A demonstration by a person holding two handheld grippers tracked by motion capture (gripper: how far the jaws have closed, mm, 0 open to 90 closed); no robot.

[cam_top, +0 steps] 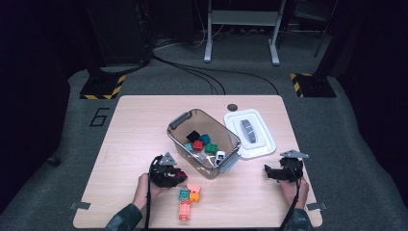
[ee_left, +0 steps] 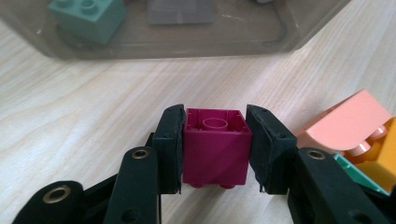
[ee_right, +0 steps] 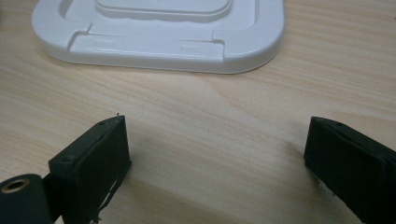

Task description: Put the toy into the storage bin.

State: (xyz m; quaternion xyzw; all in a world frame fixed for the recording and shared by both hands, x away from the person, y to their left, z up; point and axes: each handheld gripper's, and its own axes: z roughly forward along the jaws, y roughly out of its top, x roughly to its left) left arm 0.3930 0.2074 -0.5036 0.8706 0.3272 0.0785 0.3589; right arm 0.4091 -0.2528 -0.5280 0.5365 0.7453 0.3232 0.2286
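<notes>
My left gripper [ee_left: 214, 147] is shut on a magenta brick [ee_left: 215, 151], its hollow underside turned toward the camera, just above the wooden table [cam_top: 134, 130]. In the high view that gripper [cam_top: 177, 176] sits near the front left of the clear bin [cam_top: 179, 121], and the magenta brick [cam_top: 181, 175] shows at its tip. A small stack of teal, orange and salmon bricks [cam_top: 188, 202] lies just to its right, with the salmon and orange bricks [ee_left: 359, 128] at the edge of the left gripper view. My right gripper [ee_right: 215, 154] stands open over bare table, below the white lid [ee_right: 159, 42].
The clear bin holds several coloured bricks [cam_top: 204, 144]; a teal brick [ee_left: 88, 16] shows through its wall. The white lid [cam_top: 250, 132] lies to the bin's right. My right gripper [cam_top: 269, 171] rests near the table's front right corner. Cables and stands cover the floor beyond.
</notes>
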